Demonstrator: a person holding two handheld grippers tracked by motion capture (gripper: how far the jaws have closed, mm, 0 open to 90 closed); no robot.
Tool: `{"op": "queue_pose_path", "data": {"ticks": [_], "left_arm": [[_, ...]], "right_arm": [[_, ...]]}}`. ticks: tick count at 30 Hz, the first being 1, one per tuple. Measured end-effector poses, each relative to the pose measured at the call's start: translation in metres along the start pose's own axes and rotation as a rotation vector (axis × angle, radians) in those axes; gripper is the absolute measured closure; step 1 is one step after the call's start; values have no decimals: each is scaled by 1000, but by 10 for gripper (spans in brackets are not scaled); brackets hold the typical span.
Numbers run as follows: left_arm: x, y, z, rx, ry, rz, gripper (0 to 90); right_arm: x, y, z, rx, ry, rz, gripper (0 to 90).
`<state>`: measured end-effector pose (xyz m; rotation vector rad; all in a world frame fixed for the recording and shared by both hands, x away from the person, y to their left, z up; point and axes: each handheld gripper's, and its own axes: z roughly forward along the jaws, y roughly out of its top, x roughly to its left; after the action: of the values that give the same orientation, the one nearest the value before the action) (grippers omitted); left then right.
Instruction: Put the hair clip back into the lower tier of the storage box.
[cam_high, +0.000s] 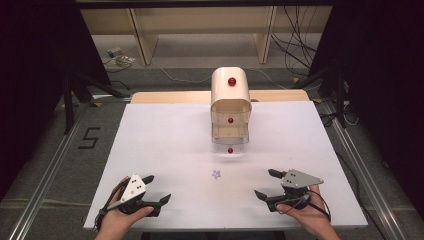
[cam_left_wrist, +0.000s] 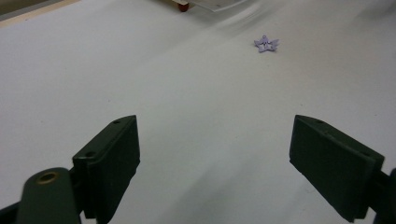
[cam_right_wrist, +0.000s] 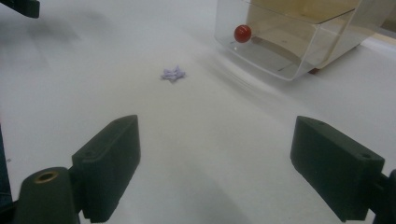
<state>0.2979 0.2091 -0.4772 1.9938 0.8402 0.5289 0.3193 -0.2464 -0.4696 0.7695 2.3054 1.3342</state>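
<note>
Apparently nothing is begun yet: both the left gripper and right gripper rest near the counter edge, fingers wide apart and empty, so the next move likely calls for reaching toward the small purple star lying before the drawer unit.

We see a white table, and a number five marked on the grey floor beyond its left edge. Cables trail beyond the far right corner.
</note>
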Motion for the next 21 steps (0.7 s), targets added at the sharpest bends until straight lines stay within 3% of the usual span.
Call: {"op": "queue_pose_path", "data": {"ticks": [11,21], "left_arm": [[-1,-1,-2,-1,-2,-3,162],[-2,-1,0,0,-5,-2,164]], "right_arm": [[4,9,13,5,16,-9,174],[10,22,38,27,61,-42,191]]}}
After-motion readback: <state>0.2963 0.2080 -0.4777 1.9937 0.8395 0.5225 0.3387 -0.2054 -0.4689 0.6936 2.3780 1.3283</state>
